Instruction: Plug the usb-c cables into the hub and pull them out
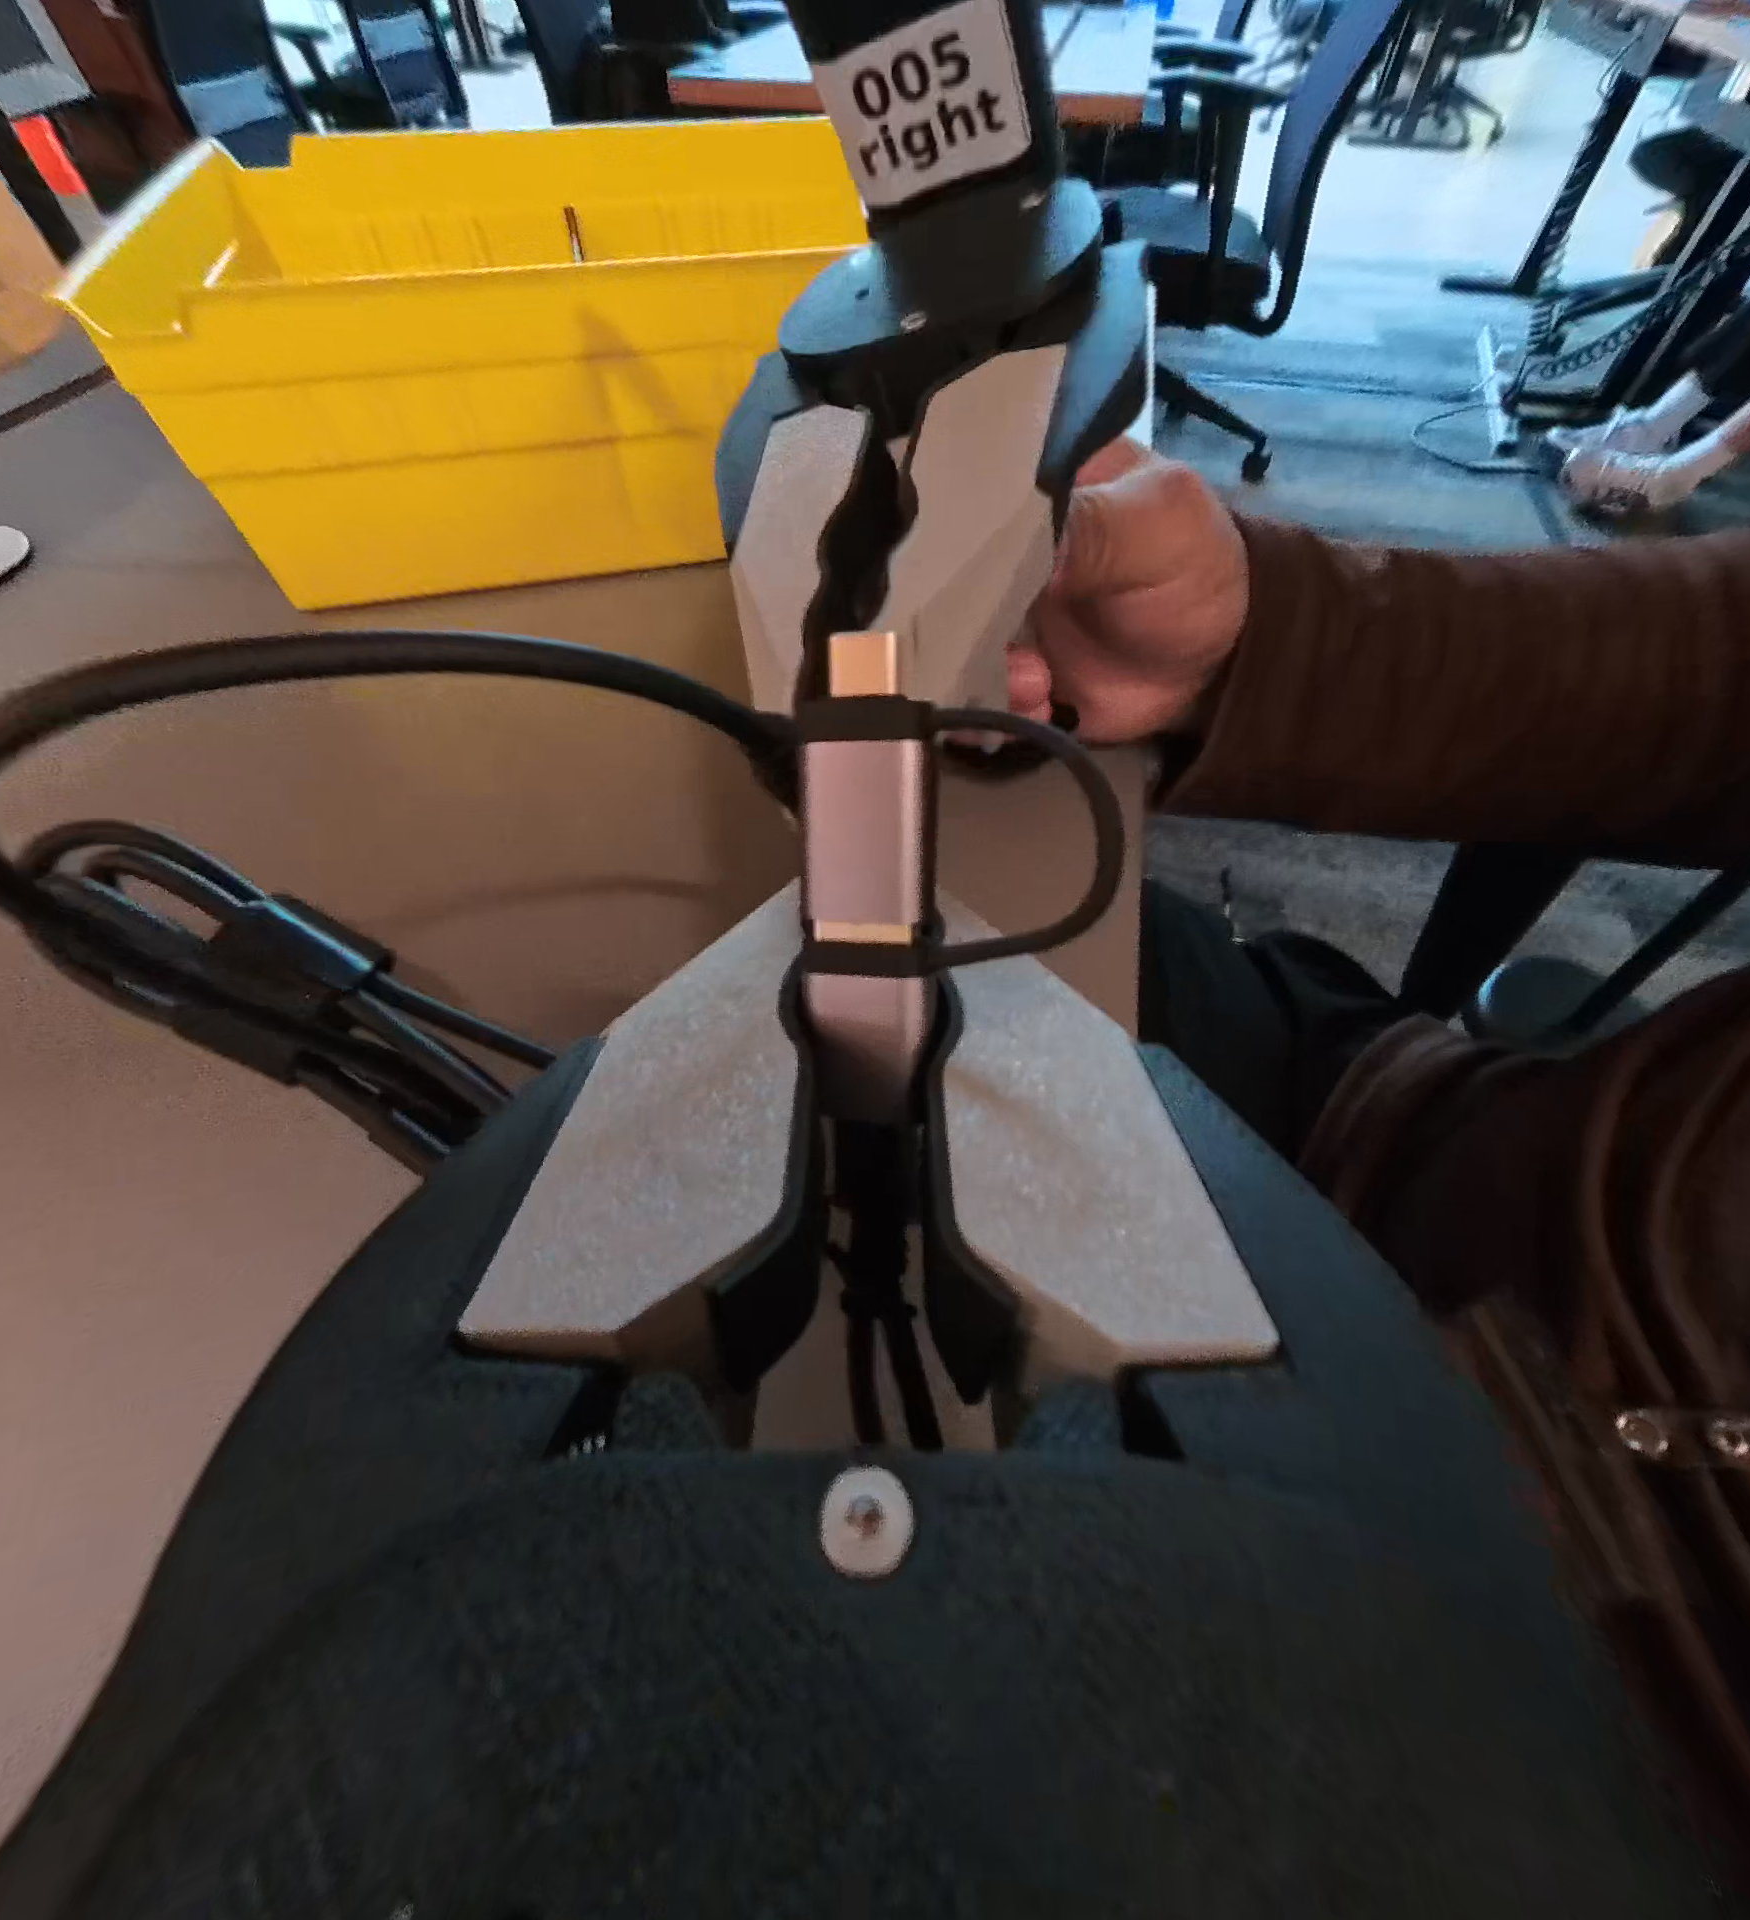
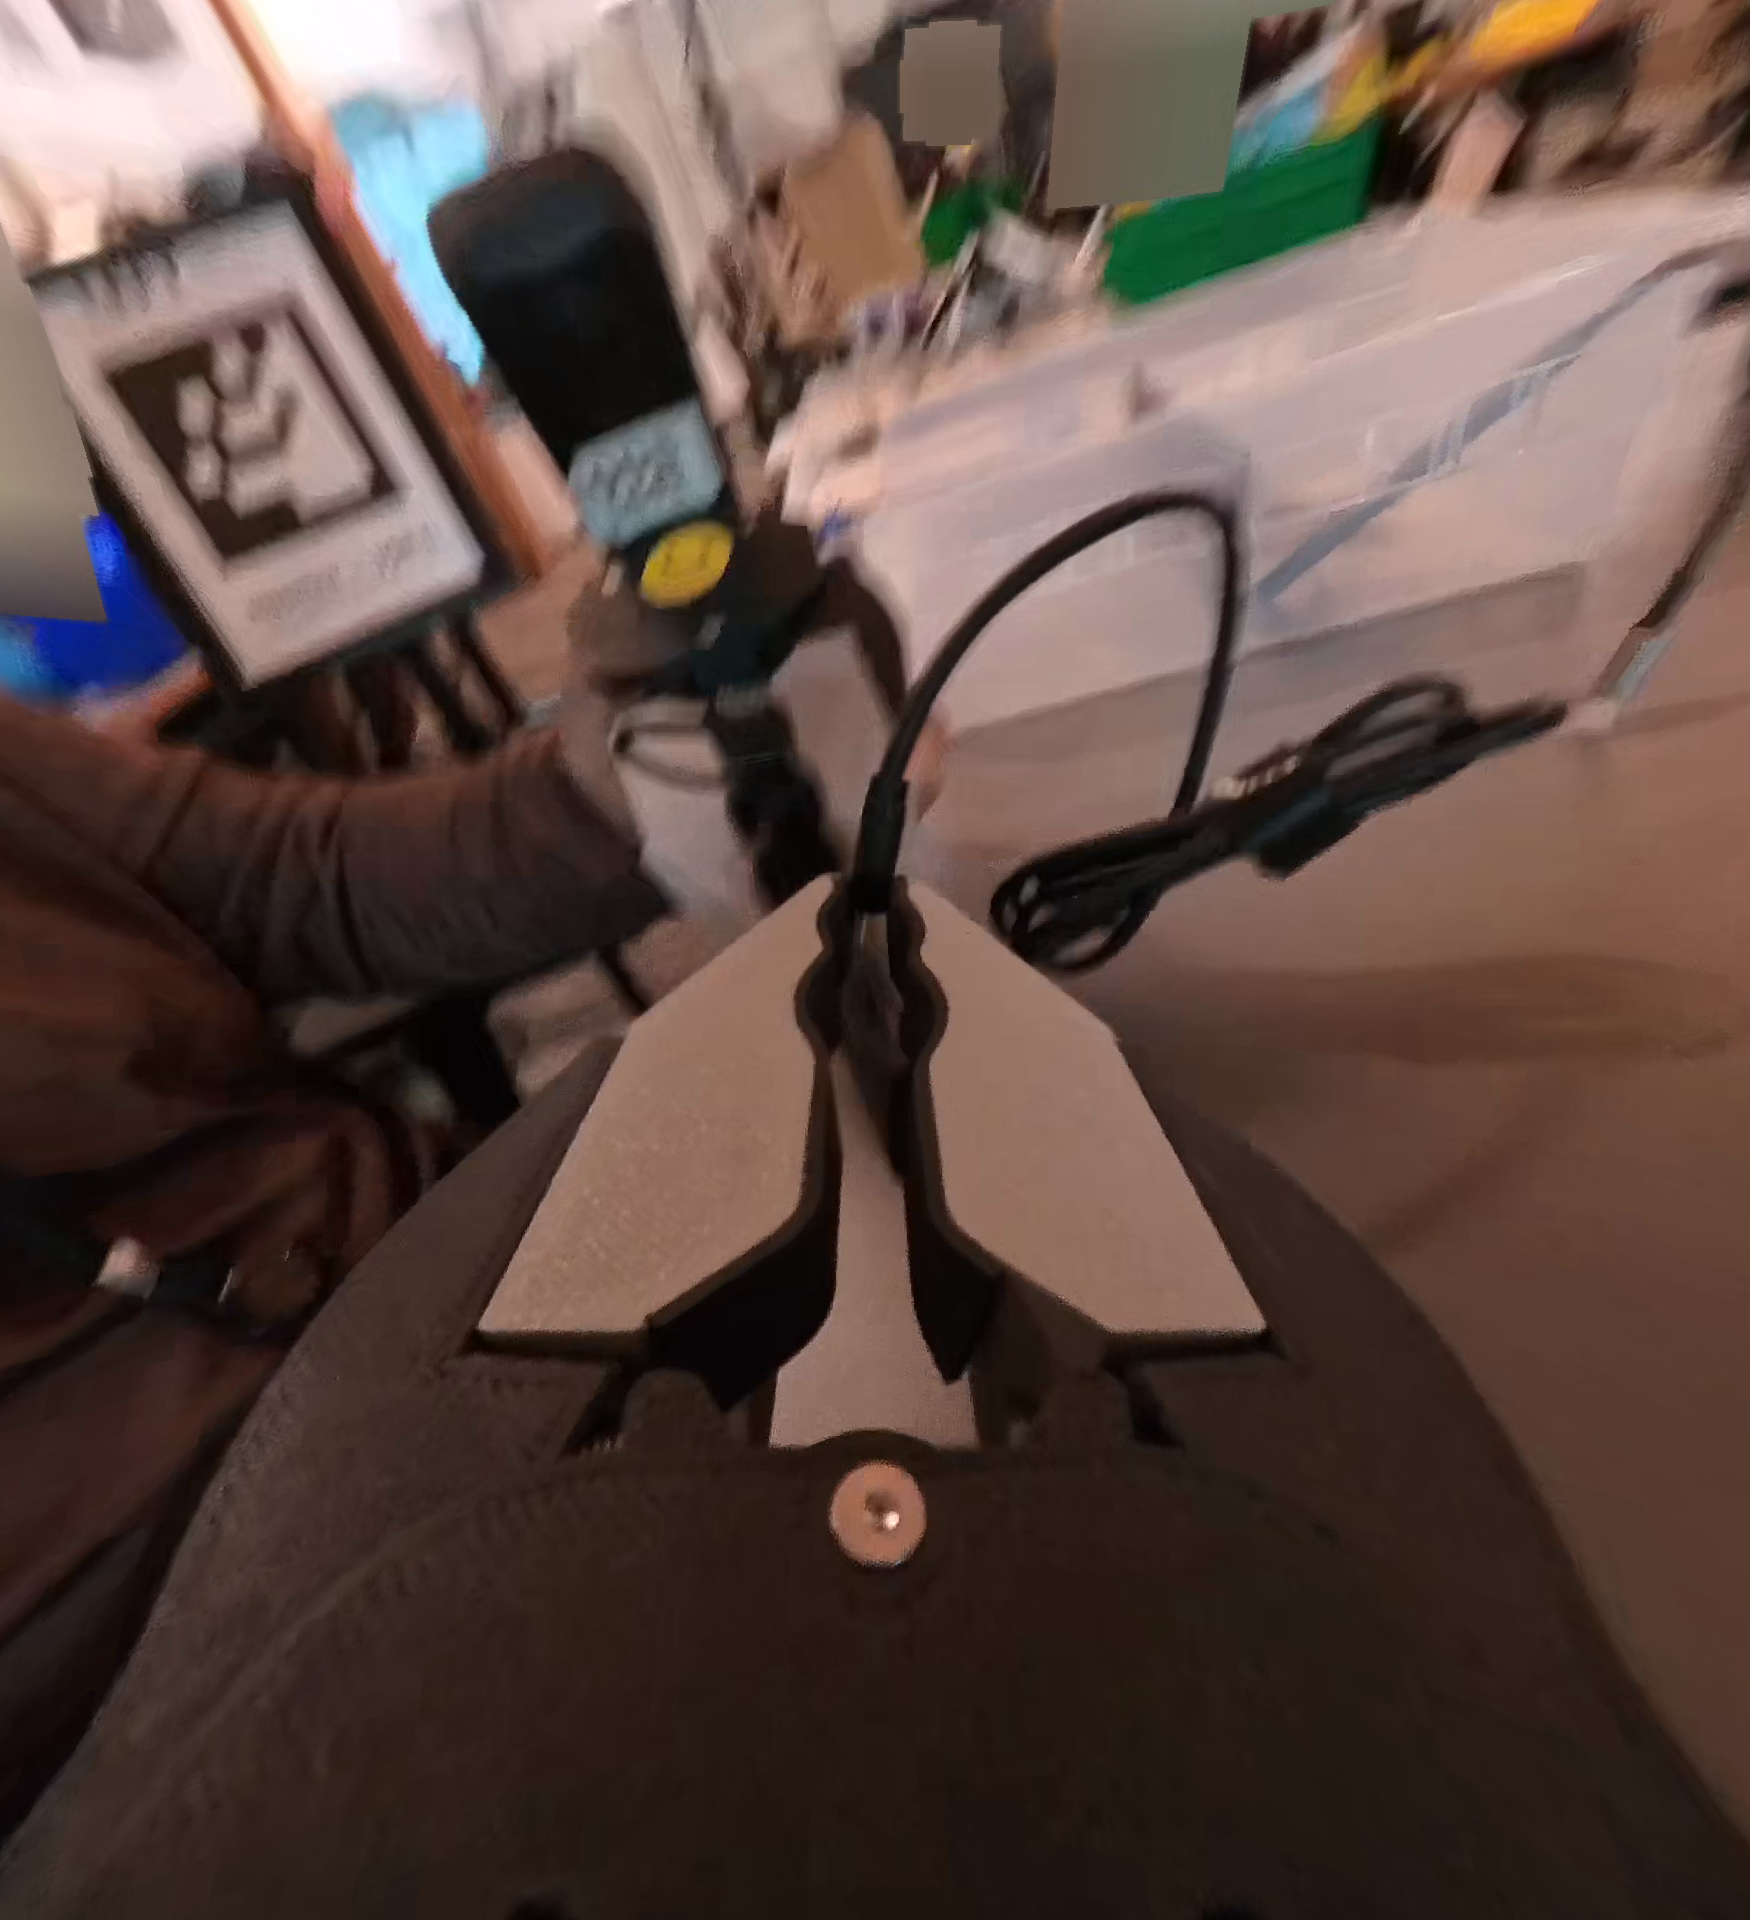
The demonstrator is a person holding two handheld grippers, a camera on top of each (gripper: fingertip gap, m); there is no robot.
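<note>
In the left wrist view my left gripper [image 1: 866,997] is shut on a pinkish metal hub [image 1: 866,821] and holds it upright above the brown table [image 1: 175,1195]. Black cords hang from the hub between my fingers. My right gripper [image 1: 855,691] comes down from above, shut on a gold-toned plug [image 1: 863,665] that meets the hub's top end. I cannot tell whether it is seated. A thick black cable [image 1: 331,655] leaves that joint to the left. The blurred right wrist view shows my right gripper [image 2: 871,920] shut on the cable's plug end [image 2: 876,842].
A yellow bin [image 1: 486,364] stands at the back of the table. A coil of black cables [image 1: 227,966] lies at the left, also in the right wrist view [image 2: 1266,810]. A hand [image 1: 1131,592] holds the right gripper. The table edge is just right of the hub. A marker board [image 2: 258,436] stands behind.
</note>
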